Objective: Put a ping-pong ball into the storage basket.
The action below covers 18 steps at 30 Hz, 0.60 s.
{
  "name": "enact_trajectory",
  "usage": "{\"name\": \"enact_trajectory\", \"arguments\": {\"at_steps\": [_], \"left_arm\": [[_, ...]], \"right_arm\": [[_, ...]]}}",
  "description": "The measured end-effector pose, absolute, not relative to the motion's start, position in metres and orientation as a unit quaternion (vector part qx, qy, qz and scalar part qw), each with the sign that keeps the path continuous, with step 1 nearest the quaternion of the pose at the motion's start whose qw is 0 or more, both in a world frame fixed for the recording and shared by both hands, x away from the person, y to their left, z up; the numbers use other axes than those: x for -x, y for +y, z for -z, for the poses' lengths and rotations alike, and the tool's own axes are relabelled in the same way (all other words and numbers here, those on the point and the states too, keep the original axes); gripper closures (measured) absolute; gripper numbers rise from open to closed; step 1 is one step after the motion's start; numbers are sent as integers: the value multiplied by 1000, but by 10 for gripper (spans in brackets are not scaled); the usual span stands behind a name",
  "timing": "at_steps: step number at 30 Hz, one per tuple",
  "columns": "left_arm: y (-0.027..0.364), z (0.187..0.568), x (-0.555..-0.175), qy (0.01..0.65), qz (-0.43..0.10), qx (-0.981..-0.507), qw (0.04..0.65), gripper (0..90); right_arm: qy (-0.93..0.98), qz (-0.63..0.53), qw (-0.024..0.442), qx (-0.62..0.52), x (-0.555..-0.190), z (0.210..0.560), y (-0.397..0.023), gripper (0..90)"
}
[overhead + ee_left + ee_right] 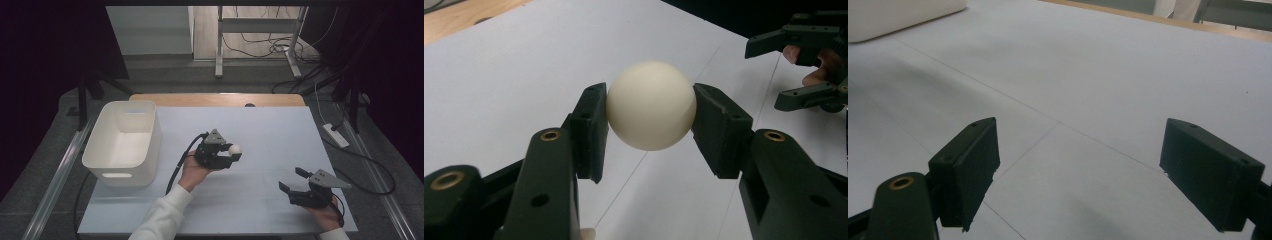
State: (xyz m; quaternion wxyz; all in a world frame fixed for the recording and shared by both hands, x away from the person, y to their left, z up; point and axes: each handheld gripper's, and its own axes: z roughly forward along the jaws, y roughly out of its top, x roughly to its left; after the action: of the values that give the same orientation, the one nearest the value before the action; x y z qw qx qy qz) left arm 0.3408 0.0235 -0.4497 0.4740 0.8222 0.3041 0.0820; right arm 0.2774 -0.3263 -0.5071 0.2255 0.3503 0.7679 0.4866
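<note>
Meanwhile, left claw [234, 151] grips the white ball [235, 149]; right claw [292, 178] stands spread.

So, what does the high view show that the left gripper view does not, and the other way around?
The high view alone gives the white bin left of the left tool, and the cabled floor beyond the table. The left gripper view alone gives both pads pressing the ball's sides. Both share the cream ball and the open right tool.
</note>
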Motion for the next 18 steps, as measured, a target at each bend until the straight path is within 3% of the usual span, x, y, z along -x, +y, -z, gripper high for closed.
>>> {"name": "enact_trajectory", "arguments": {"at_steps": [18], "left_arm": [[38, 440, -338, 313, -97, -813, 481, 507]], "right_arm": [[769, -484, 226, -350, -277, 507, -326, 162]]}}
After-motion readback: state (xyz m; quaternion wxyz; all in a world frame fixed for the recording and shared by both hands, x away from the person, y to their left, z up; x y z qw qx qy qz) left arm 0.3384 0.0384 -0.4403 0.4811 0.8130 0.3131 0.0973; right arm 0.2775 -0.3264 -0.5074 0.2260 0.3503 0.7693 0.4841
